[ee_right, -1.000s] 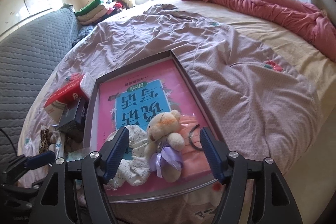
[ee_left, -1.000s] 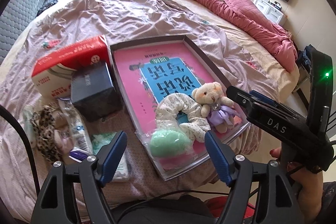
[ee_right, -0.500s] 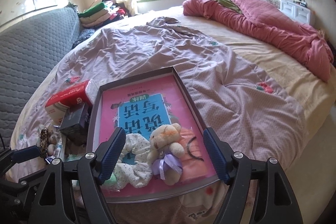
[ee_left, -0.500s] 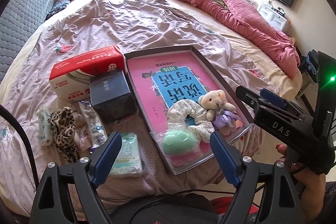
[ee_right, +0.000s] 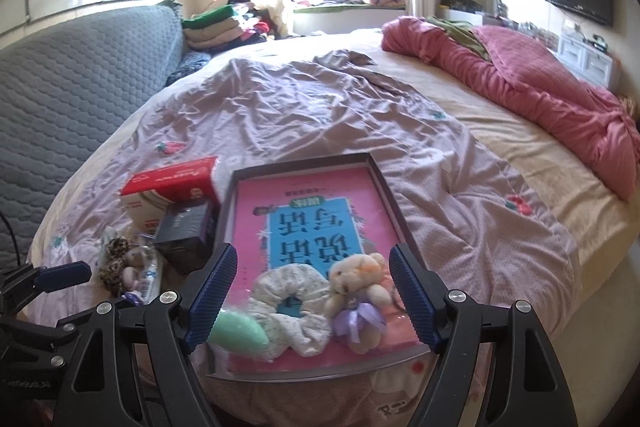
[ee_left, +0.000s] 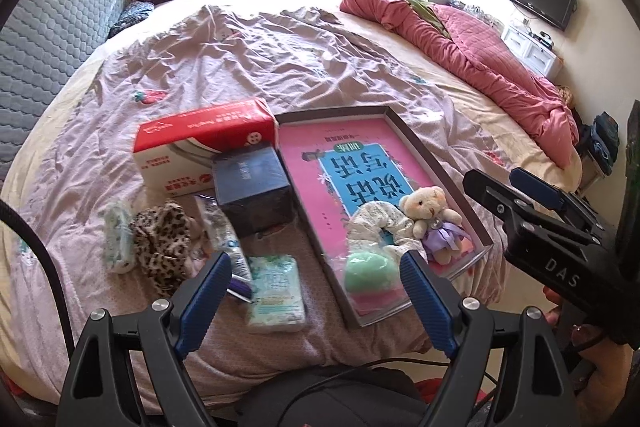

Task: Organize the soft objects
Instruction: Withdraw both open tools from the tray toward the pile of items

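A grey-rimmed tray [ee_left: 416, 143] [ee_right: 390, 187] with a pink and blue book lies on the bed. In it sit a small teddy bear [ee_left: 430, 211] [ee_right: 360, 291], a white floral scrunchie [ee_left: 380, 227] [ee_right: 296, 303] and a bagged green and pink sponge [ee_left: 368, 275] [ee_right: 236, 335]. Left of the tray lie a leopard scrunchie [ee_left: 164, 243] [ee_right: 114, 259], a pale tissue pack [ee_left: 276, 287] and a small packet [ee_left: 116, 239]. My left gripper [ee_left: 316, 291] is open and empty above the bed's near edge. My right gripper [ee_right: 312, 295] is open and empty, hovering over the tray's near end.
A red and white tissue box [ee_left: 200, 147] [ee_right: 168, 191] and a dark box [ee_left: 252, 191] [ee_right: 184, 231] stand left of the tray. A pink quilt [ee_left: 480, 67] lies at the far right. A grey padded headboard [ee_right: 60, 99] runs along the left.
Both grippers have pulled back and risen from the bed, so more of the room shows. The objects have not moved and both grippers stay open.
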`<state>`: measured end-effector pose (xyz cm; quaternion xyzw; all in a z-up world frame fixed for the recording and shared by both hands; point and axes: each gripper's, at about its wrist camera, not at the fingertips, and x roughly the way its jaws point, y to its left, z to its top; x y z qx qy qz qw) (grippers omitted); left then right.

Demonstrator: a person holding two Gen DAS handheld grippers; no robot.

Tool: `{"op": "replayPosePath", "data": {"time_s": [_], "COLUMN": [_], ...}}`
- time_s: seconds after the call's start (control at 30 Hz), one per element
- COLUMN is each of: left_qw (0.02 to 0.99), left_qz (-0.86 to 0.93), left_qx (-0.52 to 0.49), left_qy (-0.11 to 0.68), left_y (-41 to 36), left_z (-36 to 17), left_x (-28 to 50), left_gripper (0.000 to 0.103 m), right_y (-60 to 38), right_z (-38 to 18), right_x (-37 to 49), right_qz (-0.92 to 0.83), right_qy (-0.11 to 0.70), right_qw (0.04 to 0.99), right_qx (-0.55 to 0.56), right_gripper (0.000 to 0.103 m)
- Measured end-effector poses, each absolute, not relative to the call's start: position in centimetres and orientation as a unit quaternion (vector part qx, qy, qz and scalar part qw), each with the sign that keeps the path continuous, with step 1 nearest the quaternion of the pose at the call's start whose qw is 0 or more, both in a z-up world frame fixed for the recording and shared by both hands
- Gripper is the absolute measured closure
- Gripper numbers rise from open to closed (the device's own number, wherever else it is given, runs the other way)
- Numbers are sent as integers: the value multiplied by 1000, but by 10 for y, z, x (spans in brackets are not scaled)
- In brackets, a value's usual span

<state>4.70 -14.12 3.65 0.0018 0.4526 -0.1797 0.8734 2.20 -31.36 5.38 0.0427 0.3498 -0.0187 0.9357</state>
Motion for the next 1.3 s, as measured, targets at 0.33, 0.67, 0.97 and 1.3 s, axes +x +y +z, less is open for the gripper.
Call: {"op": "replayPosePath", "data": {"time_s": [0.33,0.67,0.97,1.3], "left_qw": [883,897,905,903], "left_qz": [-159,-121,-80,-44], "left_qx": [-15,-36,-59,-76], "left_qy": [441,423,414,420], "left_y": [-111,-65,-21,16], "left_z": [51,72,83,72], "left_x": [44,45,46,48], "left_gripper": [17,17,17,17], "right_y": [-287,-262,-241,-214], "right_z": [69,87,93,83], "right_x": [17,12,11,12], "right_qz": [10,36,58,93], "right_qy": [342,328,329,352], "right_qw": [939,944,943,931], "right_qx": [28,14,-1,-17], "right_gripper": [23,23,22,22]}}
